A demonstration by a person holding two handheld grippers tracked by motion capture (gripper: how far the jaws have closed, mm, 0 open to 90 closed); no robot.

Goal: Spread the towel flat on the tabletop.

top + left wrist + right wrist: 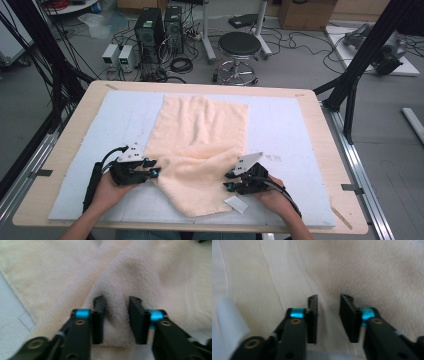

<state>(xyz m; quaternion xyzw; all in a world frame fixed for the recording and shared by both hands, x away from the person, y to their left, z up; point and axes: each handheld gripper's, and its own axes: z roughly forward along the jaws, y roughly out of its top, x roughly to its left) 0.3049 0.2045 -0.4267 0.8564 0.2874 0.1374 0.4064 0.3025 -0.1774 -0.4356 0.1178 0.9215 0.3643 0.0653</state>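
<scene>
Between the two tongs a peach terry towel [200,150] is lying on the pale mat of the table [45,190], its far half spread flat beyond them and its near end bunching into a rumpled point that is sagging toward the person. Left tongs [154,167] are sitting at the towel's near left edge; in the left gripper view their jaws are standing apart with a raised ridge of cloth [116,315] running between them, not yet pinched. Right tongs [229,181] are resting at the near right edge, and in the right gripper view their jaws are likewise parted over a faint crease [328,315], with nothing clamped. The risk, as I am judging it, is that either pair is closing on a ridge rather than on a true corner, so a lift would be dragging a bundled middle and folding the towel crookedly; the left ridge looks thick enough to be two layers, which could be slipping out unevenly. Because the near end is already skewed, one side pulling ahead of the other would be twisting the cloth further. A small white tag [236,204] is lying just nearside of the right tongs and could be getting snagged. The towel itself is looking soft, thick-piled and limp, pale peach, wrinkling readily wherever it is being nudged.
</scene>
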